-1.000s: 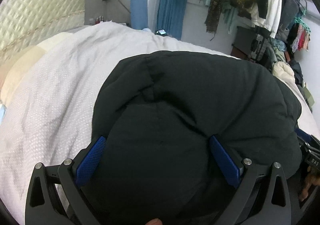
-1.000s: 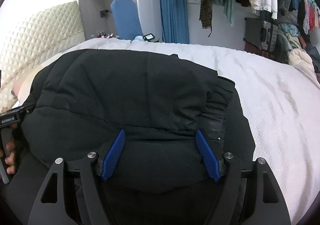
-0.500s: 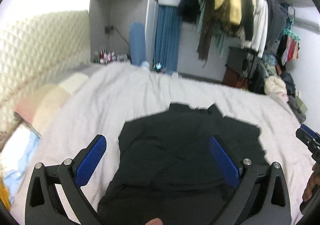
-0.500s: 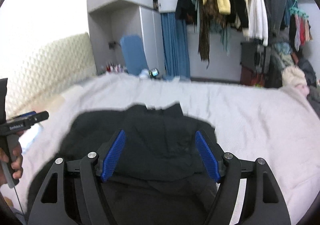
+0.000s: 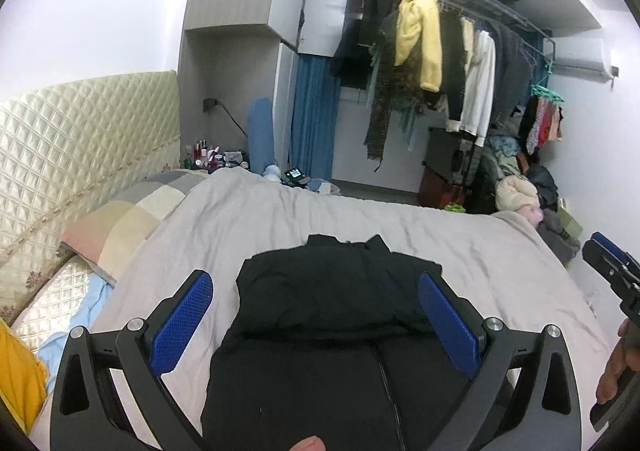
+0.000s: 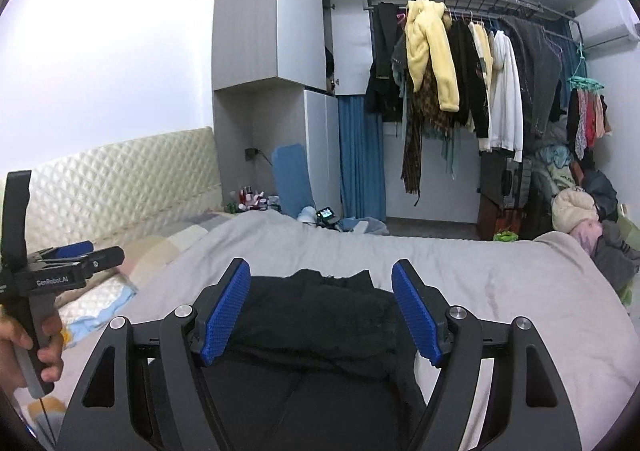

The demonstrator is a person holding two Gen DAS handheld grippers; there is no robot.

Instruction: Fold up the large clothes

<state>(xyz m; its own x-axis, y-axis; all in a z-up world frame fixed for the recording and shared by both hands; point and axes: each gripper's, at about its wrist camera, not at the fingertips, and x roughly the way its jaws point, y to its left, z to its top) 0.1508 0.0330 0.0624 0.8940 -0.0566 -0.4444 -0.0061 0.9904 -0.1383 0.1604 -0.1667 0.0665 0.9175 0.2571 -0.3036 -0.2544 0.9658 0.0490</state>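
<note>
A black padded jacket [image 5: 332,315] lies folded on the grey bed cover [image 5: 280,219], its far part doubled over the near part. It also shows in the right wrist view [image 6: 320,315]. My left gripper [image 5: 316,319] is open and empty, held well above the jacket. My right gripper [image 6: 324,311] is open and empty too, also raised above it. The right gripper shows at the right edge of the left wrist view [image 5: 612,271]. The left gripper shows at the left edge of the right wrist view [image 6: 64,263].
A quilted cream headboard [image 5: 80,139] and pillows [image 5: 124,219] are at the left. A rail of hanging clothes [image 6: 460,71] and a heap of clothes [image 6: 580,211] stand beyond the bed. A grey wardrobe [image 6: 272,31] and a blue curtain [image 6: 360,159] are behind.
Both grippers have lifted up and back from the jacket, which now lies free on the bed below them. Both stayed open.
</note>
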